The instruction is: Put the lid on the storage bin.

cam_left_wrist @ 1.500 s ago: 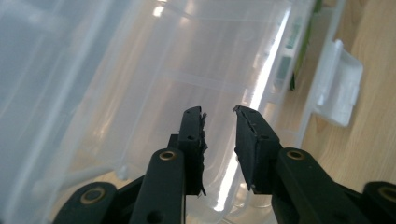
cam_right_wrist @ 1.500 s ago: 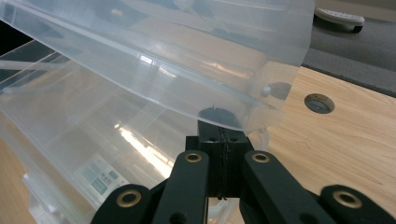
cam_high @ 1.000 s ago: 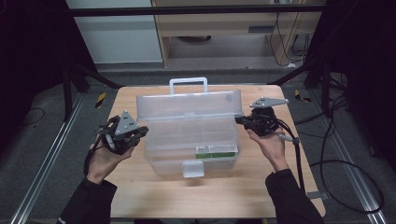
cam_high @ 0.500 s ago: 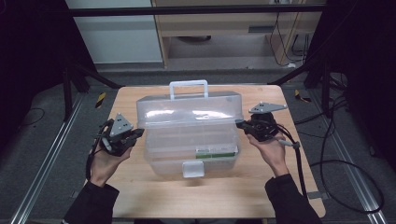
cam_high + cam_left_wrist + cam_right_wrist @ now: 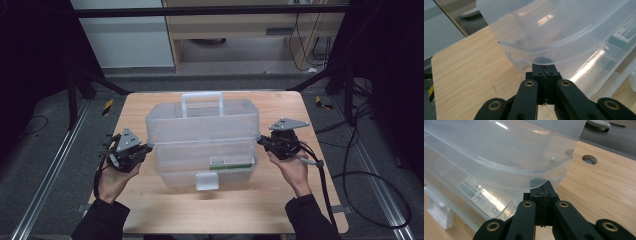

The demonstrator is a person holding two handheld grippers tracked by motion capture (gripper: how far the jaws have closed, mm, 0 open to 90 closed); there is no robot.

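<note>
Since a second ago the lid (image 5: 202,121) of the clear storage box (image 5: 205,150) has dropped from nearly upright to half shut, and my left tongs (image 5: 145,148) sank with it while my right tongs (image 5: 261,141) barely shifted. Both tongs are clenched on nothing, tips pressed under the lid's side rims, so a tip could slide off the slick plastic and let it slam. Mid-bench (image 5: 320,165), the box leaves bare wood either side, with edges near both hands.
</note>
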